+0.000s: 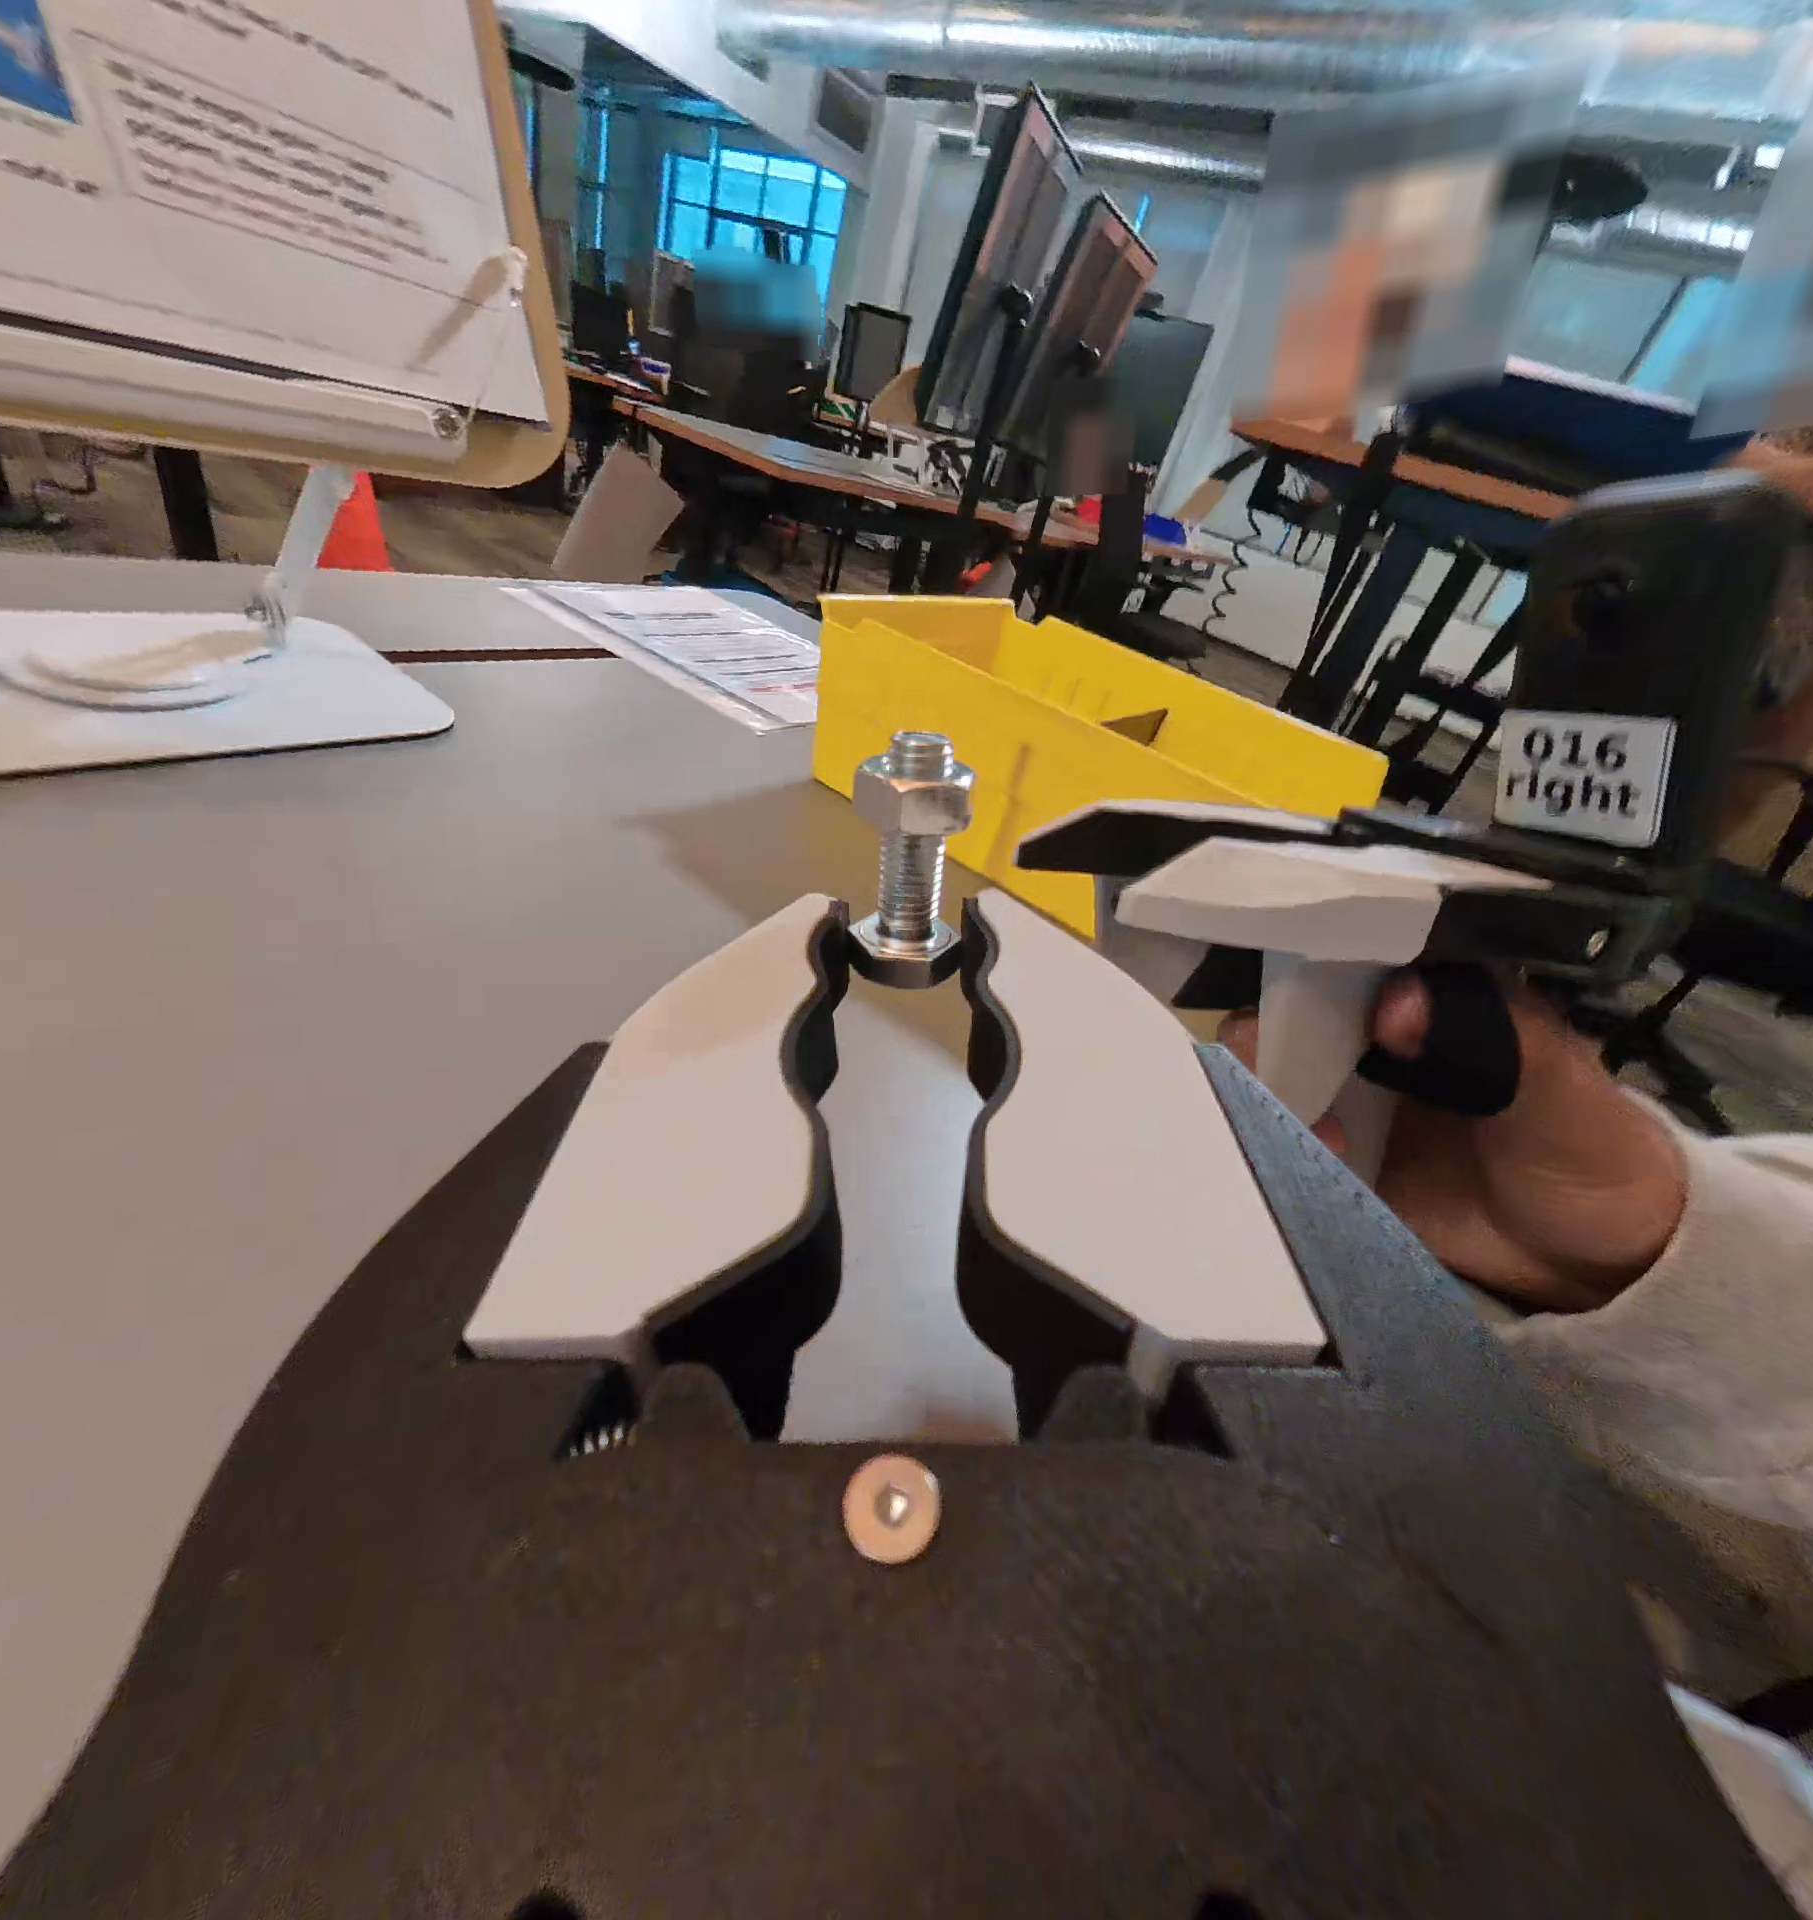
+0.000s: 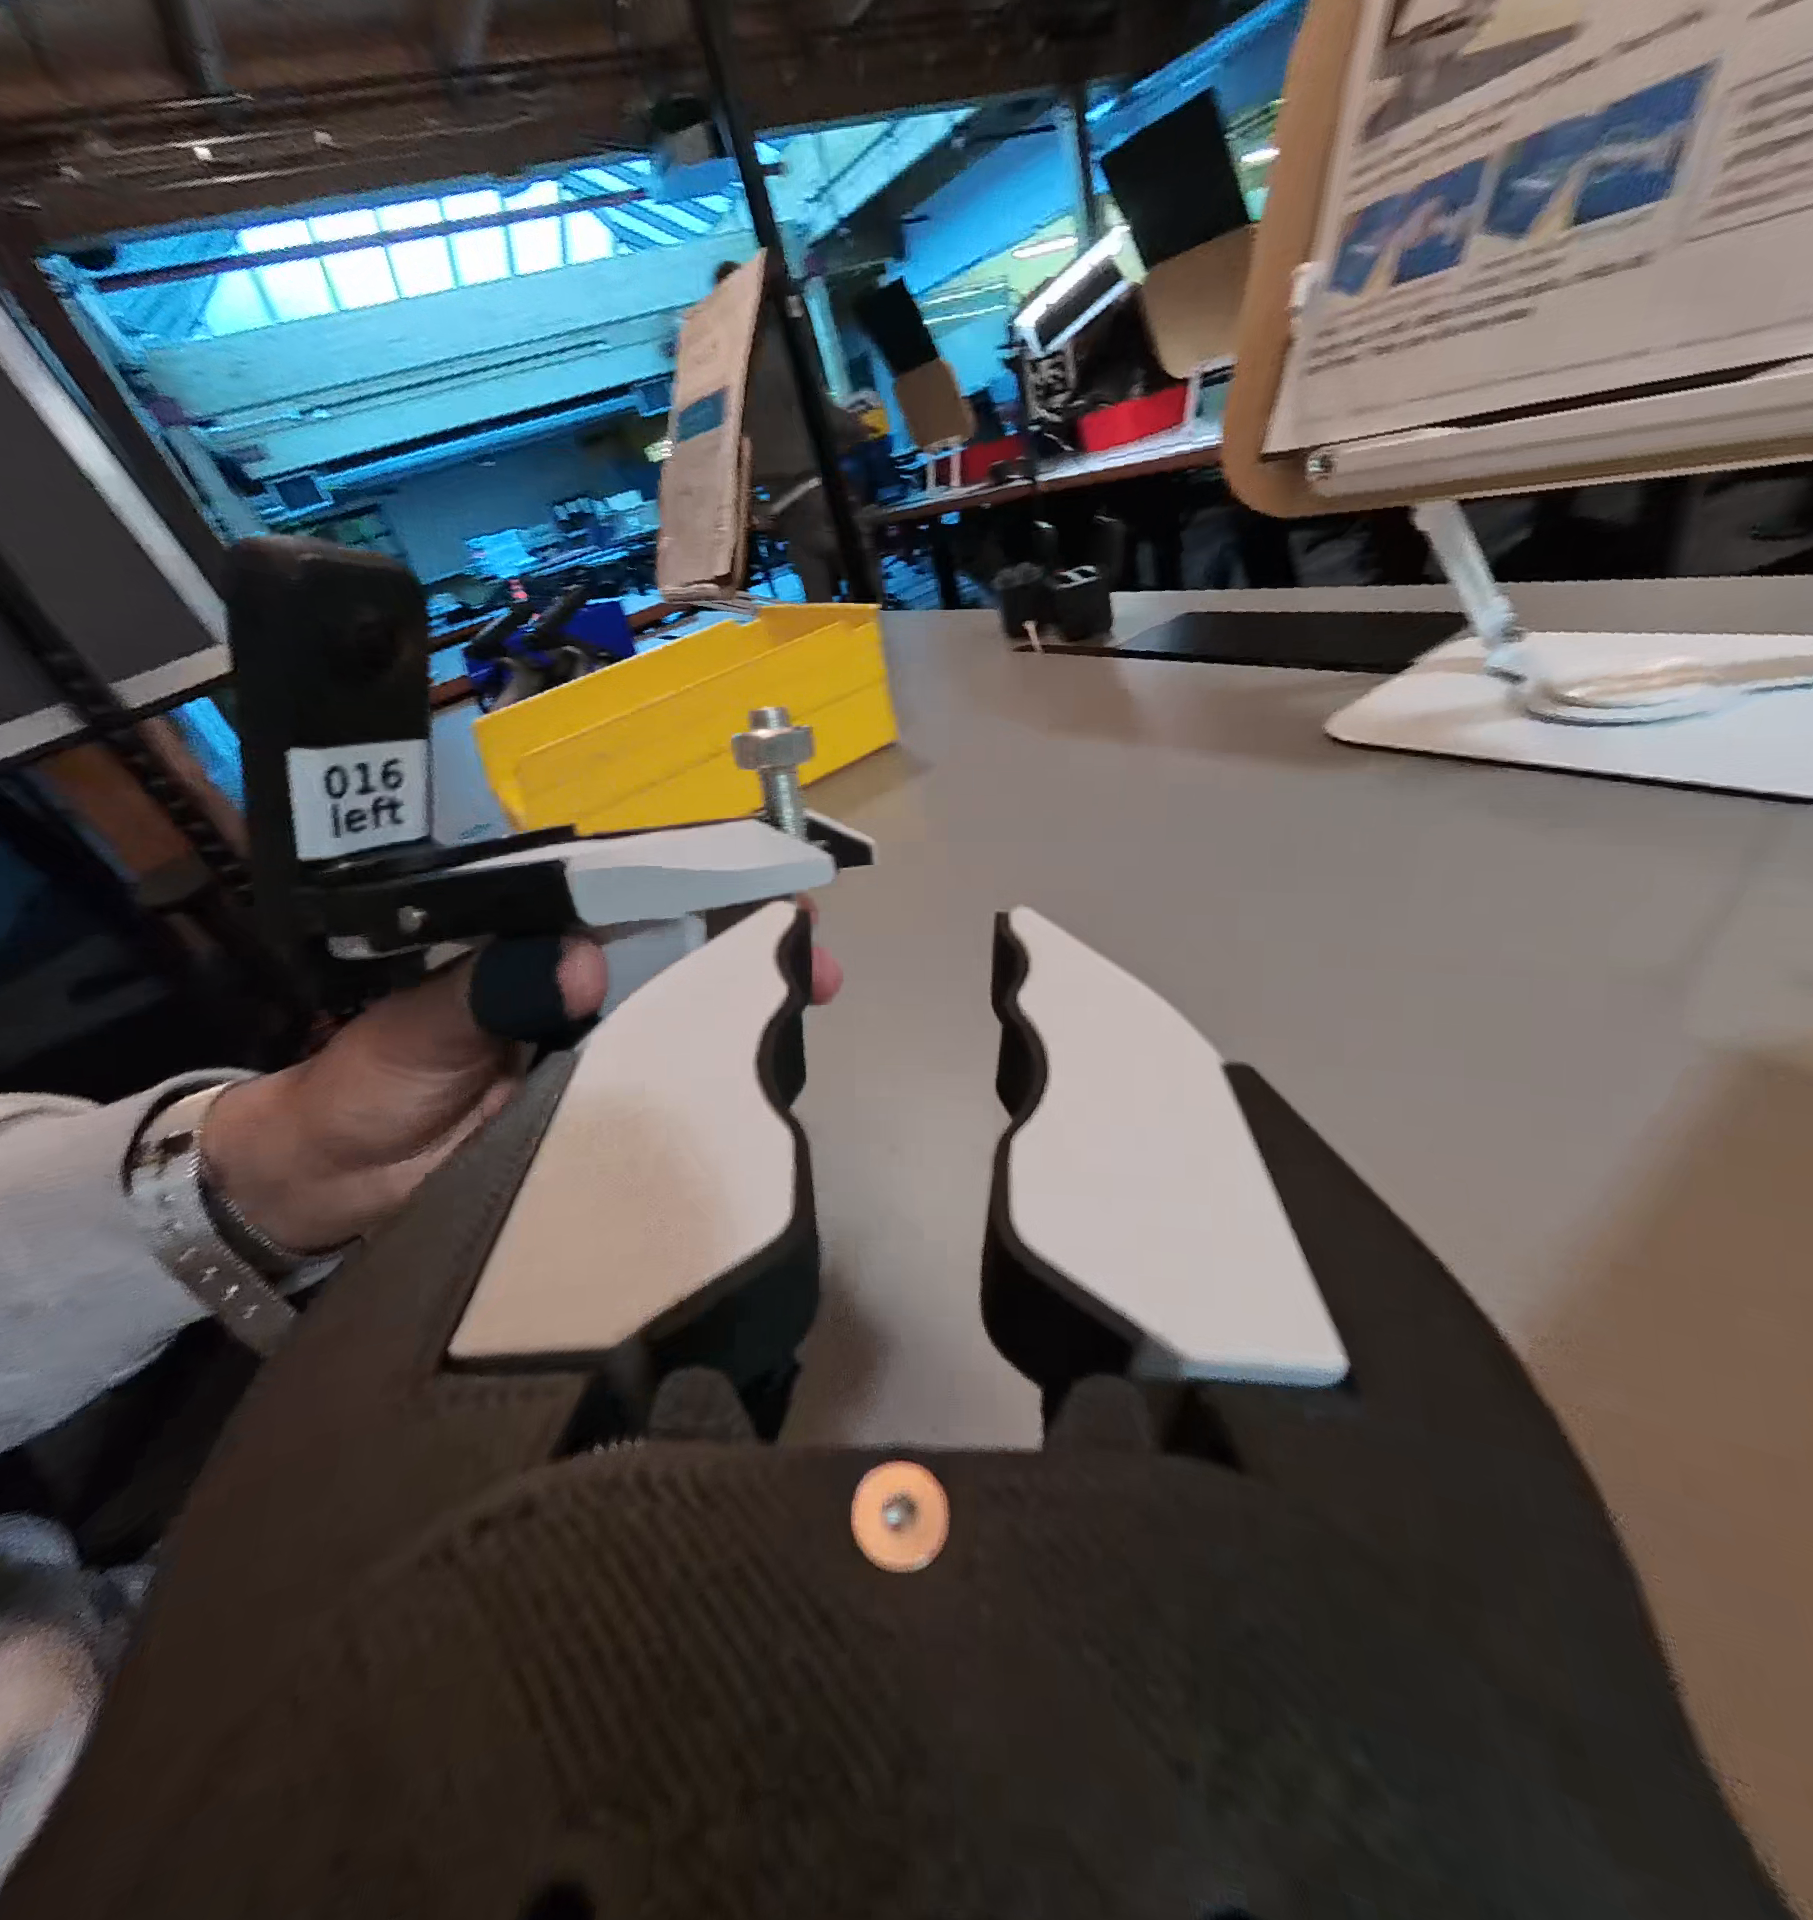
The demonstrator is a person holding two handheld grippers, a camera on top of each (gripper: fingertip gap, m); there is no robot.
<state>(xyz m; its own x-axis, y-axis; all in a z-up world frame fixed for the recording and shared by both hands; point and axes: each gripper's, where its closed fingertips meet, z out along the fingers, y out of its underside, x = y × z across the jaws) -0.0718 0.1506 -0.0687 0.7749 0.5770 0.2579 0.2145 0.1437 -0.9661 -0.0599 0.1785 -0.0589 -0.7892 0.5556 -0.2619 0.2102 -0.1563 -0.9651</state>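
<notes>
A threaded steel bolt [image 1: 910, 883] is held upright above a grey table [image 1: 310, 935], its hexagonal head clamped between the tips of the left gripper [image 1: 904, 940], whose white fingers [image 1: 673, 1143] are closed on it from both sides. A hex nut [image 1: 914, 792] is seen sitting high on the thread, close to the bolt's upper end, with a short length of thread showing above it. The right gripper [image 2: 900, 935] is seen just beside the bolt and level with it, its jaws spread with bare tabletop showing between them and nothing held; in the left wrist view its fingertips point toward the shaft without touching it. Each tool is gripped at its handle by a hand [image 1: 1484, 1174] in a pale sleeve. A yellow plastic bin [image 1: 1068, 727] is set on the table just behind the bolt, near the far edge. A printed sheet in a clear sleeve [image 1: 694, 644] lies flat beside the bin. A tilted board with printed pages [image 2: 1567, 239] is carried on a white stand [image 2: 1608, 717] farther along the table. Desks and dark monitors [image 1: 1027, 270] are visible in the workshop beyond.
</notes>
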